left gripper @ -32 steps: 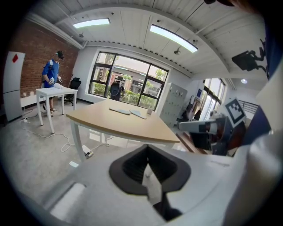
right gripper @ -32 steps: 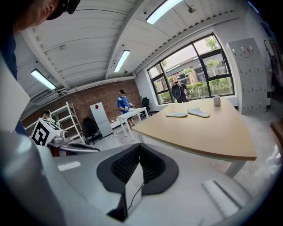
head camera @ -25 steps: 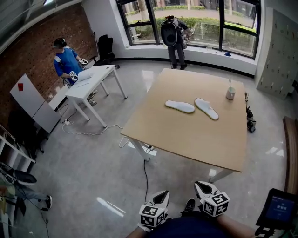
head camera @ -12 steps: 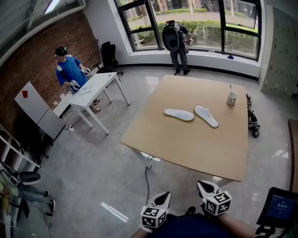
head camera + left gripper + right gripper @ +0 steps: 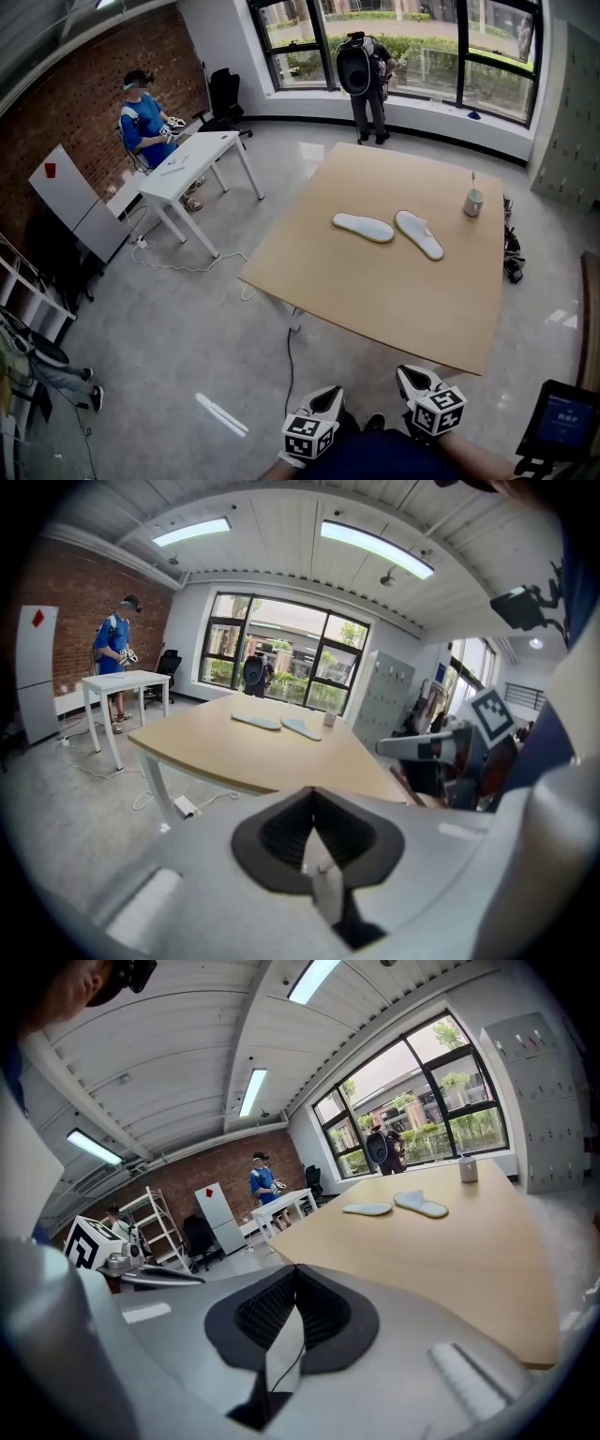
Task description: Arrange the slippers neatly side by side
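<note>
Head view alone shows both my tongs together, left gripper (image 5: 327, 395) and right gripper (image 5: 409, 376), short of the pale wooden table (image 5: 375, 291). The gripper views show ribbed black pads (image 5: 284, 834) pressed together, empty. Flat white left slipper (image 5: 363, 226) and right slipper (image 5: 418, 233) lie splayed mid-table, just beside each other.

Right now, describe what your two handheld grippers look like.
Both the left gripper and right gripper have light grey bodies, black ribbed pads and a cube of black-and-white square markers. The person wears dark blue clothing.
</note>
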